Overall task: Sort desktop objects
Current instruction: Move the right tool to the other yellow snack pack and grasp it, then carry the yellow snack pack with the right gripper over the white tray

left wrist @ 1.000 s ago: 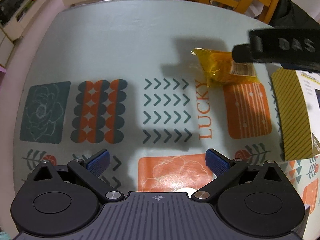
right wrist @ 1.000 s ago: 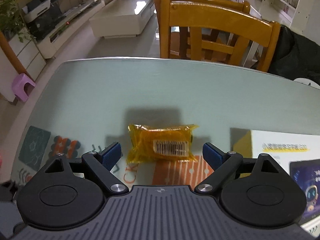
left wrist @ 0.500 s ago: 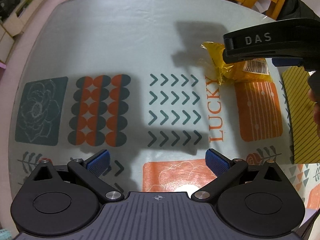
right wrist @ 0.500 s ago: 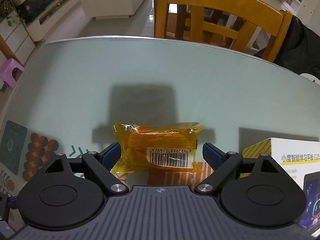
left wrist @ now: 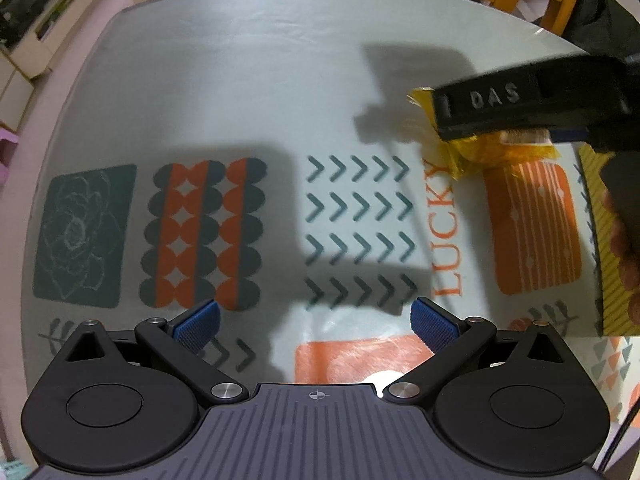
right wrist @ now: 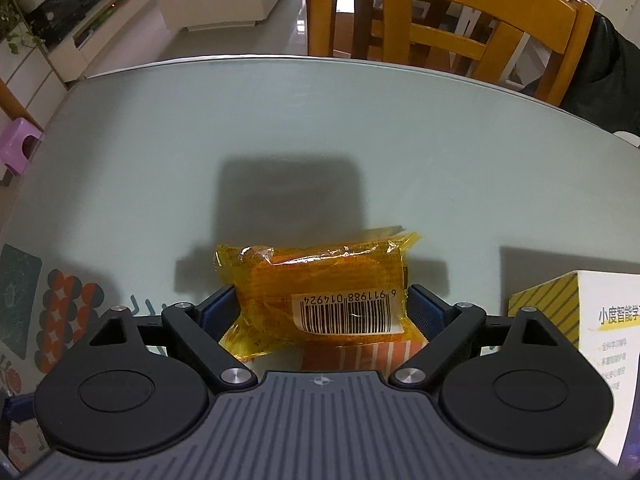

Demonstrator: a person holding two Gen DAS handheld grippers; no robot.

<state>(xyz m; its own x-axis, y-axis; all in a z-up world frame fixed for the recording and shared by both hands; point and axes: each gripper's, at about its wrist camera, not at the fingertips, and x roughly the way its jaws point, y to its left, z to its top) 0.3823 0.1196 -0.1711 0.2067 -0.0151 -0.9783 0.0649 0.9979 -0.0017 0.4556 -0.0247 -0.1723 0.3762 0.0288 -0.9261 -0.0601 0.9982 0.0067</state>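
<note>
An orange-yellow snack packet [right wrist: 320, 280] with a white barcode label lies between the blue pads of my right gripper [right wrist: 320, 308]. Both pads press against its ends, and it sits tilted over the table's orange-patterned cloth. In the left wrist view the same packet [left wrist: 472, 156] shows under the right gripper's black finger [left wrist: 500, 104] at the upper right. My left gripper [left wrist: 316, 320] hangs open over the patterned tablecloth [left wrist: 200, 232] with nothing between its pads, well to the left of and nearer than the packet.
A white box with yellow-striped sides [right wrist: 600, 320] stands just right of the packet, and is seen as a striped box [left wrist: 600, 248] beside a person's hand [left wrist: 626, 256]. A wooden chair [right wrist: 440, 20] stands behind the table's far edge. The pale far tabletop [right wrist: 280, 120] is bare.
My right gripper came down around the packet and its pads closed in onto the ends. The packet now sits tilted. The left gripper stayed open and drifted only slightly.
</note>
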